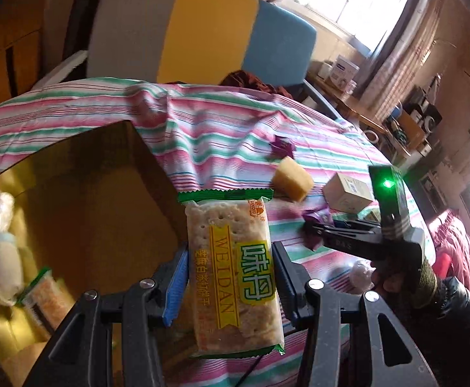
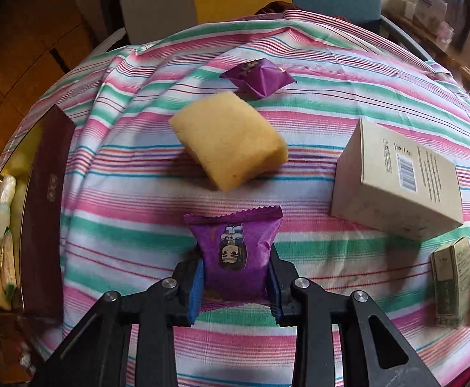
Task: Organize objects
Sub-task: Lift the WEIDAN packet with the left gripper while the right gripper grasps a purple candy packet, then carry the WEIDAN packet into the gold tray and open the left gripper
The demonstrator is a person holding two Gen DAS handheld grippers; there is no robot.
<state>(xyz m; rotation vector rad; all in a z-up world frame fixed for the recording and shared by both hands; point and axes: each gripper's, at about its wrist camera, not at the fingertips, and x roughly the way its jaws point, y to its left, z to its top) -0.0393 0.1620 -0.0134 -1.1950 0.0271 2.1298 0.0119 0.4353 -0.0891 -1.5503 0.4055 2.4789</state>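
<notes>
Cracker packet (image 1: pixel 231 277) is clamped in left gripper (image 1: pixel 230 277) beside open box (image 1: pixel 83 167); purple snack packet (image 2: pixel 235 254) is pinched in right gripper (image 2: pixel 235 277) on striped cloth (image 2: pixel 131 225).

The open box (image 1: pixel 83 193) has bare floor at its middle; a white roll (image 1: pixel 1 248) and a snack pack (image 1: pixel 41 293) crowd its left side. On the striped cloth (image 2: pixel 122 225), the sponge (image 2: pixel 228 140), purple packet (image 2: pixel 257 75) and carton (image 2: pixel 396 180) stand apart, with passable lanes between. The blurred right edge looks cluttered.
</notes>
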